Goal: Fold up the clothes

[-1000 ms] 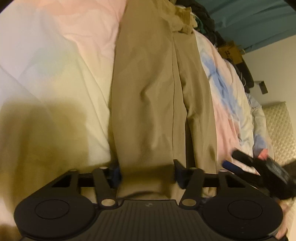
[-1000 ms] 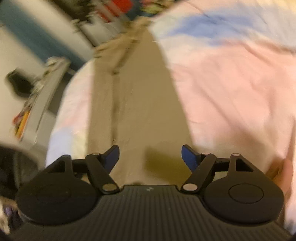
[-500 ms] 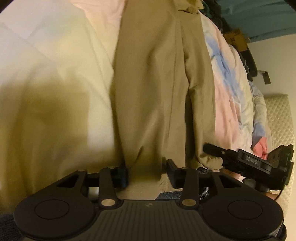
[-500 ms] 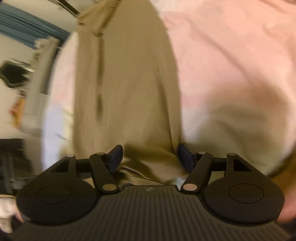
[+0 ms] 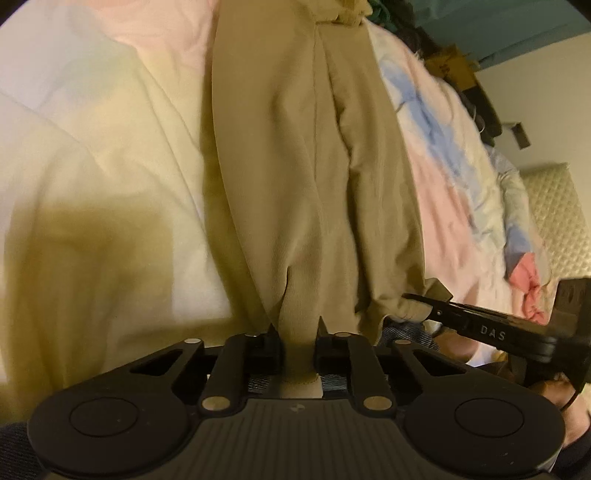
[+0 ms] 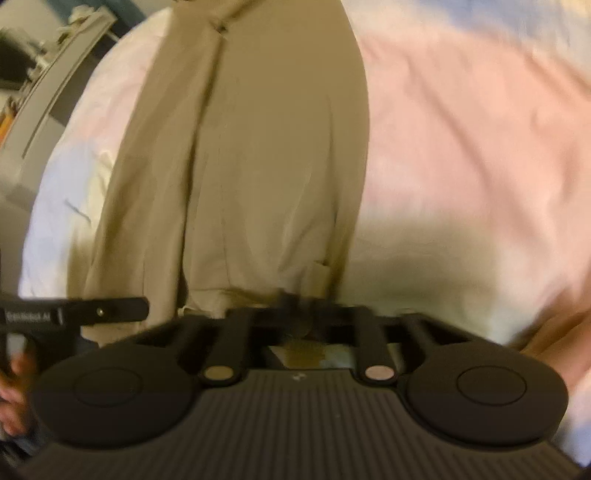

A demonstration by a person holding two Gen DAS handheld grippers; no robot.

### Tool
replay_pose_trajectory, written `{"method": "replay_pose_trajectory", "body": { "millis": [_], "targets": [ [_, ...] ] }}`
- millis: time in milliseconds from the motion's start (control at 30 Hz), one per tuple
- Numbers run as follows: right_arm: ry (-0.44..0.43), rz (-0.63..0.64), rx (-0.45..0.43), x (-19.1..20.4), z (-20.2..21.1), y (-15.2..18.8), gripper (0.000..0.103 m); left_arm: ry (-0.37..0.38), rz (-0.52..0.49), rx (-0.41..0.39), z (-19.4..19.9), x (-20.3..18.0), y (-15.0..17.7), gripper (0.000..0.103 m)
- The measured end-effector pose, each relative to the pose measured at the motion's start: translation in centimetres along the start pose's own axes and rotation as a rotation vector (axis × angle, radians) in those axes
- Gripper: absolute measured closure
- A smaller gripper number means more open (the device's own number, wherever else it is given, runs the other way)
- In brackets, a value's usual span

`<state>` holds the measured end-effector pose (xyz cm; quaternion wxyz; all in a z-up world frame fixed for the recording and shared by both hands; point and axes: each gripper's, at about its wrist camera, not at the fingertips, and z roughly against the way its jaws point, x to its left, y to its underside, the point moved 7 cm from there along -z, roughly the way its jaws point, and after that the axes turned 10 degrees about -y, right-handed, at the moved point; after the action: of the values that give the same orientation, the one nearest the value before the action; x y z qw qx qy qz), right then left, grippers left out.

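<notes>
A pair of khaki trousers (image 5: 295, 166) lies stretched out along a bed, seen also in the right wrist view (image 6: 251, 155). My left gripper (image 5: 298, 338) is shut on the near edge of the trousers, with a fold of cloth pinched between its jaws. My right gripper (image 6: 299, 310) is shut on the near edge of the same trousers further right; this view is blurred. The right gripper also shows in the left wrist view (image 5: 480, 325) at the right, and the left gripper shows in the right wrist view (image 6: 92, 312) at the left.
The trousers rest on a pastel duvet (image 5: 92, 147) of pink, yellow and blue patches, seen also in the right wrist view (image 6: 461, 147). A padded headboard (image 5: 554, 221) is at the far right. Dark clutter and a teal curtain (image 5: 498, 26) lie beyond the bed. Furniture (image 6: 37, 110) stands at the left.
Both grippers have gone from open around the trousers' near edge to shut on it. The cloth now bunches into folds at each grip.
</notes>
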<state>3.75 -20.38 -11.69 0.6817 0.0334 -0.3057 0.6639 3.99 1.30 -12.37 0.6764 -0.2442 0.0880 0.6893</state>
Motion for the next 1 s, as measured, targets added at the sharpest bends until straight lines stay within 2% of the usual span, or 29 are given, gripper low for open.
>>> {"method": "replay_pose_trajectory", "body": {
  "millis": [167,300,467,633,833,900,1000],
  "targets": [
    [-0.085,0.006,-0.105,0.0,4.2,-1.7,0.094,0.103,0.060,-0.131,5.1,-0.6,-2.4,0.091],
    [-0.187,0.008,-0.236,2.1,10.0,-5.0,0.095,0.182,0.076,-0.255,11.0,-1.9,-4.9,0.092],
    [-0.278,0.059,-0.389,4.5,17.0,-8.4,0.095,0.225,0.064,-0.356,16.2,-3.3,-5.3,0.092],
    [-0.324,0.103,-0.410,5.4,18.3,-5.4,0.096,0.172,0.033,-0.346,17.1,-2.8,-1.2,0.093],
    [-0.347,0.066,-0.361,3.8,15.1,1.9,0.096,0.149,0.090,-0.259,14.9,-0.1,5.4,0.093],
    [-0.371,0.002,-0.342,2.9,14.6,3.7,0.096,0.159,0.125,-0.237,14.0,0.3,5.6,0.093],
    [-0.394,-0.041,-0.342,2.3,14.3,3.4,0.096,0.178,0.142,-0.219,13.4,1.1,3.6,0.093]
  ]
}}
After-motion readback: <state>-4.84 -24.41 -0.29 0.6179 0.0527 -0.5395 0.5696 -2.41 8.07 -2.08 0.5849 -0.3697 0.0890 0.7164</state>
